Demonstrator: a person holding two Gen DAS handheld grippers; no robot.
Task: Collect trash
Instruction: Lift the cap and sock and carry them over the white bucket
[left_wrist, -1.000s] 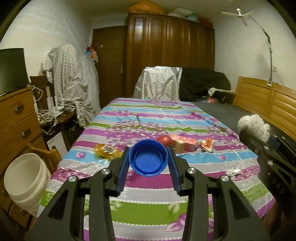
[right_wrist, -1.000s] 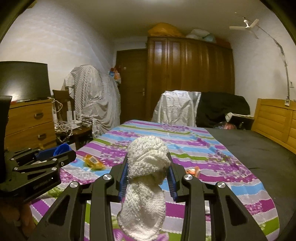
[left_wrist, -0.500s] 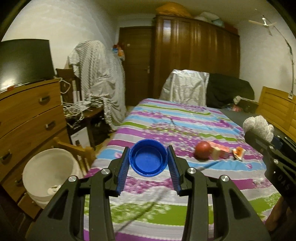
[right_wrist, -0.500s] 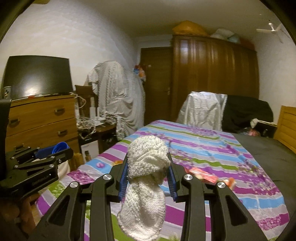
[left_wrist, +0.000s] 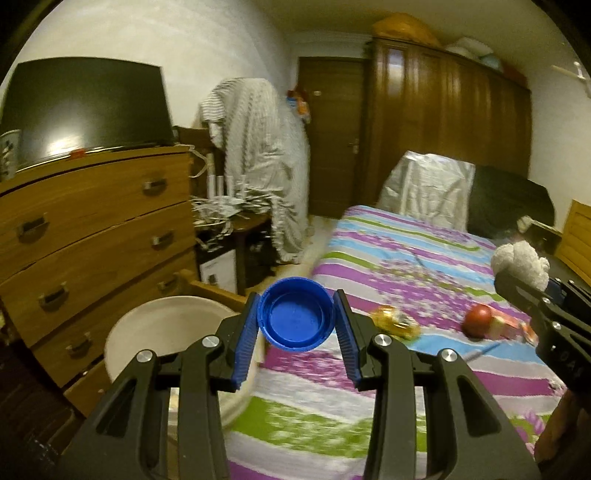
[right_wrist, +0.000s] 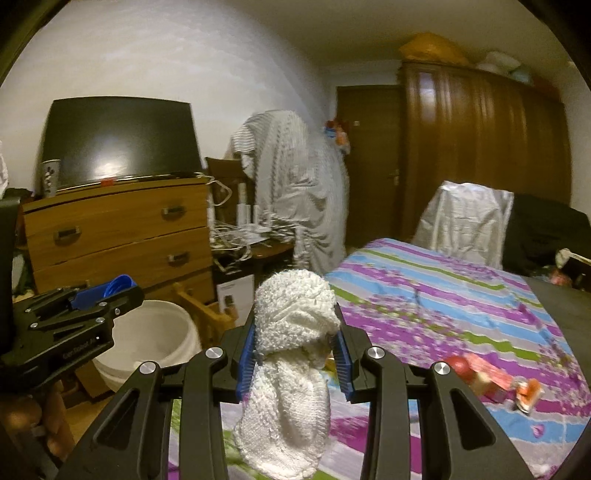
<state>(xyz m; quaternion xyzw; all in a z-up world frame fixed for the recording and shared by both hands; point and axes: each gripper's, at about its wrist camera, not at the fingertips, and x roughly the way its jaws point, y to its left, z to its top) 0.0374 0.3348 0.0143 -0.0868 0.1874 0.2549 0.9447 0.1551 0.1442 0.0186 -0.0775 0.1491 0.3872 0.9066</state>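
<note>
the cap (left_wrist: 295, 318) is seen as smooth blue plastic with a slight sheen. the rag (right_wrist: 291, 373) is rough, nubbly white cloth. the bucket (left_wrist: 166, 332) looks like matt white plastic. the bed (left_wrist: 399, 266) is covered in soft printed cloth. the dresser (left_wrist: 92, 229) is of satin-finished wood with metal pulls. each hand-held gripper (left_wrist: 295, 343) (right_wrist: 295, 354) is made of matt black plastic, ribbed blue pads and shiny metal screws.

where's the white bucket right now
The white bucket sits on the floor at lower left in both wrist views, between the wooden dresser and the bed.
</note>
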